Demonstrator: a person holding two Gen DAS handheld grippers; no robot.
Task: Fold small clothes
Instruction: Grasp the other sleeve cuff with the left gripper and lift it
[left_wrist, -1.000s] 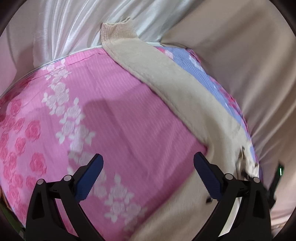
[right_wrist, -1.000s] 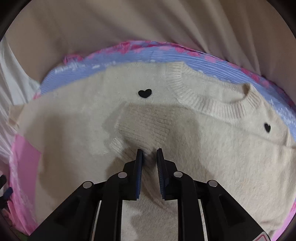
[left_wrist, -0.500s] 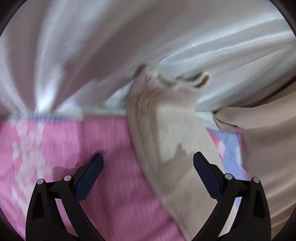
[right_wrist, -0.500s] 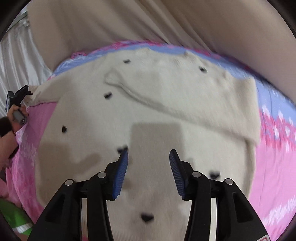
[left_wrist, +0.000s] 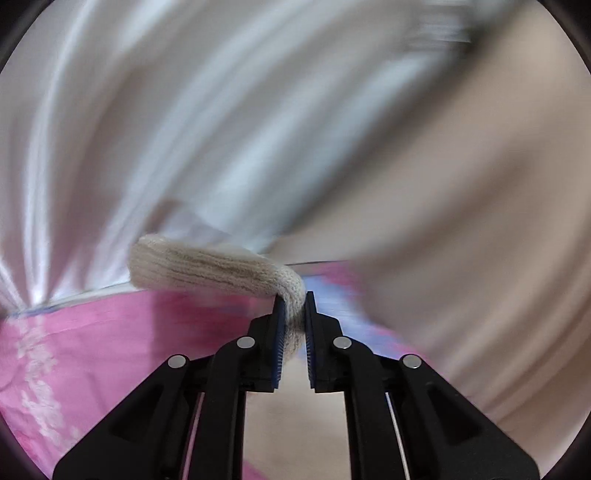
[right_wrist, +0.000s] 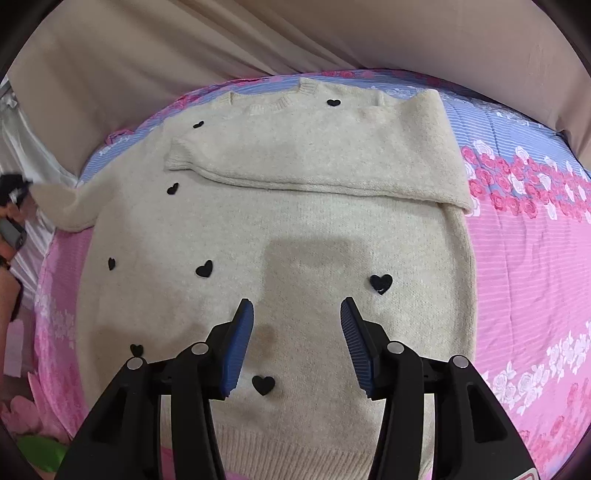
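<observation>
Left claw (left_wrist: 293, 314) just closed, pinching sweater cuff (left_wrist: 221, 269); bg blurred. Right claw (right_wrist: 297, 325) just opening, nothing between, over sweater (right_wrist: 295, 229) on bed (right_wrist: 524, 258); hem partly hidden.

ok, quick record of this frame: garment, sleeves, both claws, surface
garment: cream sweater with black hearts, flat, front up
right sleeve: folded across the chest
left sleeve: cuff pinched, lifted off the bed
left claw: just closed, shut on the cuff
right claw: just opened, empty, over the lower body
surface: pink floral bedsheet
</observation>
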